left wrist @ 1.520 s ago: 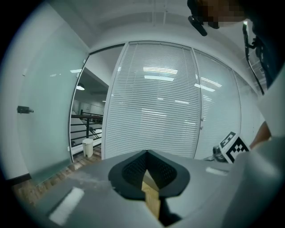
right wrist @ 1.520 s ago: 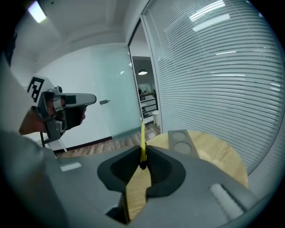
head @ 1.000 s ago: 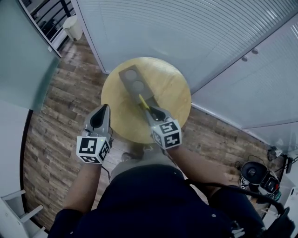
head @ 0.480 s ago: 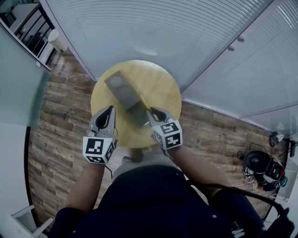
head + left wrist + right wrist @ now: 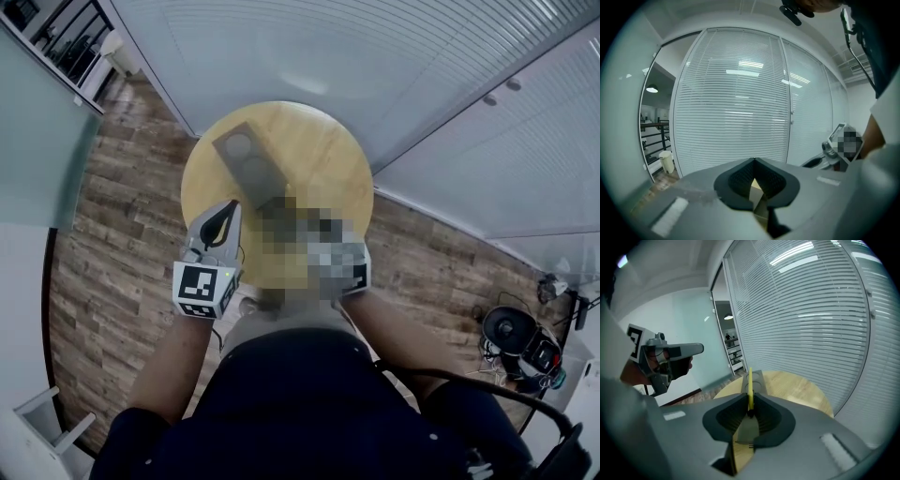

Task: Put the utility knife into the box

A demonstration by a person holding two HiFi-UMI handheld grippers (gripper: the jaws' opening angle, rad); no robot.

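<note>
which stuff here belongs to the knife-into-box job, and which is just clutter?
Job:
- utility knife, clamped in right gripper
- grey box
- round table

Clutter:
- white bin
- black gear on floor
- left gripper, empty

Round wooden table (image 5: 323,164), plank floor (image 5: 112,262), blinds (image 5: 356,56)

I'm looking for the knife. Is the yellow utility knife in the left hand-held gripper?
No, the right hand-held gripper has the utility knife pinched between its jaws.
</note>
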